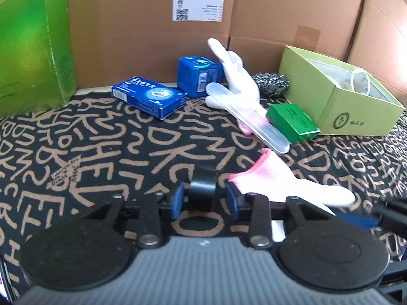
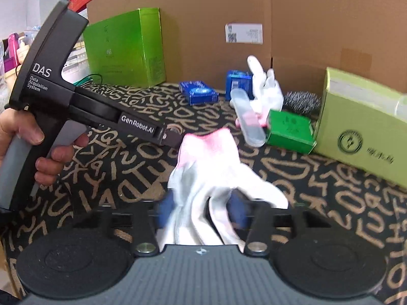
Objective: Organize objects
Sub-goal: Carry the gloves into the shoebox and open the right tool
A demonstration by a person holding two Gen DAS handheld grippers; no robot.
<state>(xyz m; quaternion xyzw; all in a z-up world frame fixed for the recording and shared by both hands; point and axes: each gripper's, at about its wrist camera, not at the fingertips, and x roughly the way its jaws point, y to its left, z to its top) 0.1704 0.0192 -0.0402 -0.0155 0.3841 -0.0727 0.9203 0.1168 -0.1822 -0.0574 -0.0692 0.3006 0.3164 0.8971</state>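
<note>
Cardboard (image 1: 127,38) walls the back of a black surface (image 1: 114,147) patterned with tan letters. On it, from big to small: a tall green box (image 1: 33,50) at left, an open pale-green box (image 1: 338,101) at right, two blue boxes (image 1: 150,96), a white glove (image 1: 236,76) propped upright under a clear case (image 1: 246,117), then a small green box (image 1: 292,122) and a steel scourer (image 1: 272,82).

A second glove (image 2: 211,167), white with a pink cuff, lies crumpled near the front. The right gripper (image 2: 201,208) pinches its fingers. The left gripper (image 1: 204,198) sits just beside its cuff, jaws partly spread around a black roll (image 1: 203,185); whether they press it I cannot tell.
</note>
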